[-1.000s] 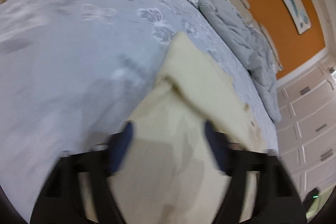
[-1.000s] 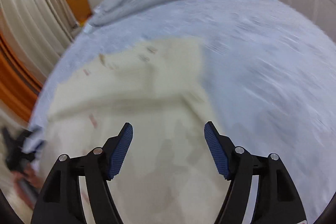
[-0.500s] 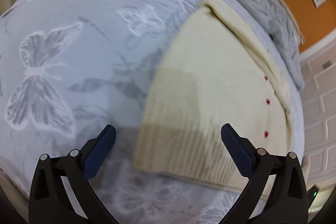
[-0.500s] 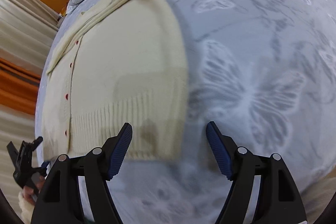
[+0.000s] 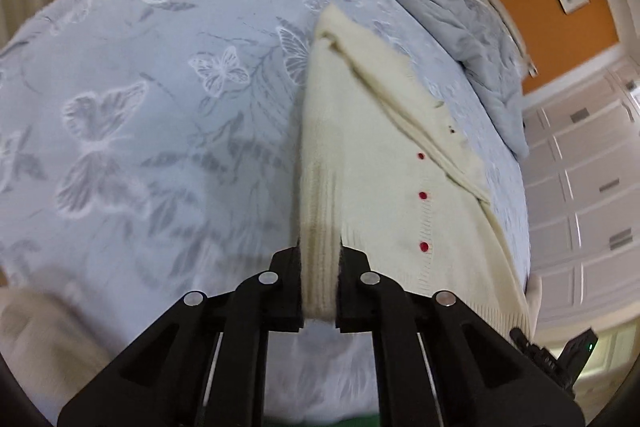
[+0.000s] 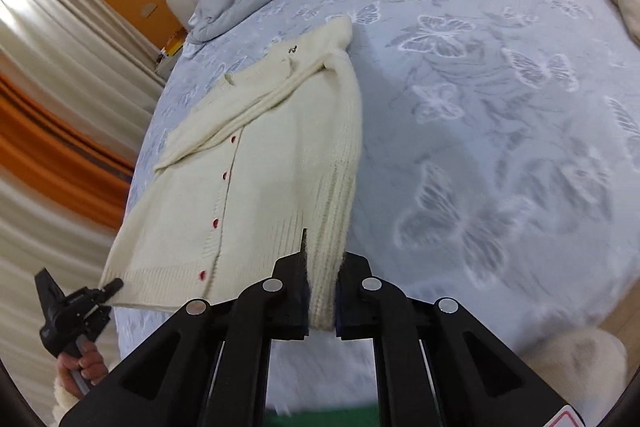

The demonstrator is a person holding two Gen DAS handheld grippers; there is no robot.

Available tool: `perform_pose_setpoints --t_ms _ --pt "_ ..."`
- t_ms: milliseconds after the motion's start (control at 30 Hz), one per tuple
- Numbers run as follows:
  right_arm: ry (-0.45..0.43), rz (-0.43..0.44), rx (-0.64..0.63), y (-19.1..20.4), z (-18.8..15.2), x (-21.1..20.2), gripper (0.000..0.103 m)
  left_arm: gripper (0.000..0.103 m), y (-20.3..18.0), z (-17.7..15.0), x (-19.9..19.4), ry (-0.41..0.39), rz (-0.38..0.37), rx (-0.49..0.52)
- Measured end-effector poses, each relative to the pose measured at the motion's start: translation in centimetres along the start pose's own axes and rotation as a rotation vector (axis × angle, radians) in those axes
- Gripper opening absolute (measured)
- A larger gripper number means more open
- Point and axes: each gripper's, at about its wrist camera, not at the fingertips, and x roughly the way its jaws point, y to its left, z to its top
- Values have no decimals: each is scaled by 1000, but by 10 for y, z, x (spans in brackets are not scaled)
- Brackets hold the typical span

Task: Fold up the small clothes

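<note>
We've got the cream cardigan (image 5: 384, 163) flat on the butterfly bedspread (image 5: 160, 115), left gripper (image 5: 319, 291) and right gripper (image 6: 321, 291) each clamped on a ribbed hem corner (sleeves already crossed), so we should lift evenly and carry the hem toward the collar.

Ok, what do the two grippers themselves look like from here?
Both the left gripper and right gripper are matte black, angular linkages with round silver pivot bolts. The right one shows dark blue fingers and a red-bordered label at its corner.
</note>
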Motion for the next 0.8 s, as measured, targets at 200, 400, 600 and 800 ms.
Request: perform_pose_setpoints --t_ms 200,400,600,800 --pt "154 -87 -54 -31 -69 -31 7 8 21 -77 -40 101 63 46" --pt "289 -139 -45 -47 -123 -40 7 8 40 -132 -56 198 106 26" --pt "321 -167 -76 -43 -112 -29 7 9 45 -132 -46 228 122 22" --pt "357 -169 -93 -38 -110 -23 9 12 45 -131 -48 239 122 46"
